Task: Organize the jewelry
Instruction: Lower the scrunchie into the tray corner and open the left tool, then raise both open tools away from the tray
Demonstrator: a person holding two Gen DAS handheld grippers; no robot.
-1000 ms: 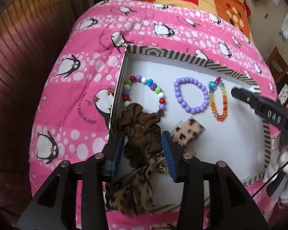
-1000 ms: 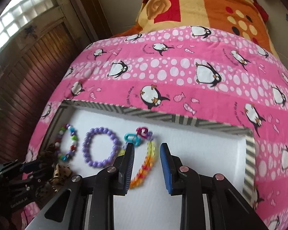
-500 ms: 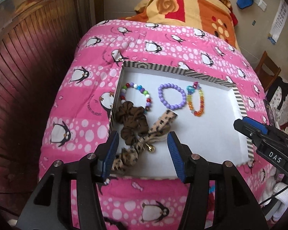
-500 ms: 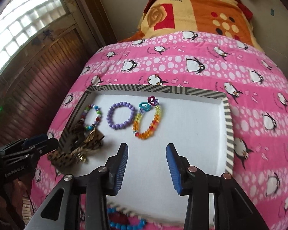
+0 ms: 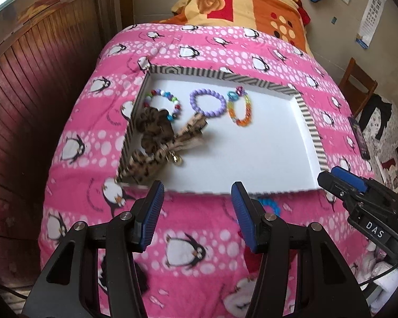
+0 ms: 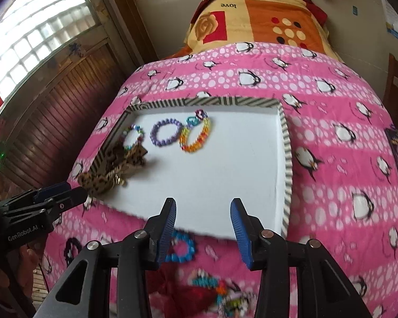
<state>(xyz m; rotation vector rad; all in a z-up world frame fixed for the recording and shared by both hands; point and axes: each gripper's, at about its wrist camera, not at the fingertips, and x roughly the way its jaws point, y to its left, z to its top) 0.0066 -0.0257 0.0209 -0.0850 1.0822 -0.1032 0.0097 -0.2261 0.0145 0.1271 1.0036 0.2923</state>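
A white tray with a striped rim (image 5: 307,122) (image 6: 285,143) lies on the pink penguin blanket. In it are a multicolour bead bracelet (image 5: 163,103) (image 6: 132,136), a purple bead bracelet (image 5: 207,103) (image 6: 165,132), an orange-yellow chain bracelet (image 5: 241,111) (image 6: 196,137) and a leopard-print scrunchie with bow (image 5: 159,137) (image 6: 114,169) at the left rim. A blue bead bracelet (image 6: 181,246) (image 5: 270,206) lies on the blanket in front of the tray. My left gripper (image 5: 196,209) and right gripper (image 6: 203,228) are both open and empty, held back near the tray's front edge.
More colourful jewelry (image 6: 220,291) and a red item (image 6: 177,291) lie on the blanket near the front. A wooden wall panel (image 5: 26,79) is at left, a chair (image 5: 358,79) at right, an orange blanket (image 5: 238,2) behind.
Both grippers have pulled back and up from the tray. My left gripper let go of the leopard scrunchie, which now lies in the tray. Both jaws opened wider.
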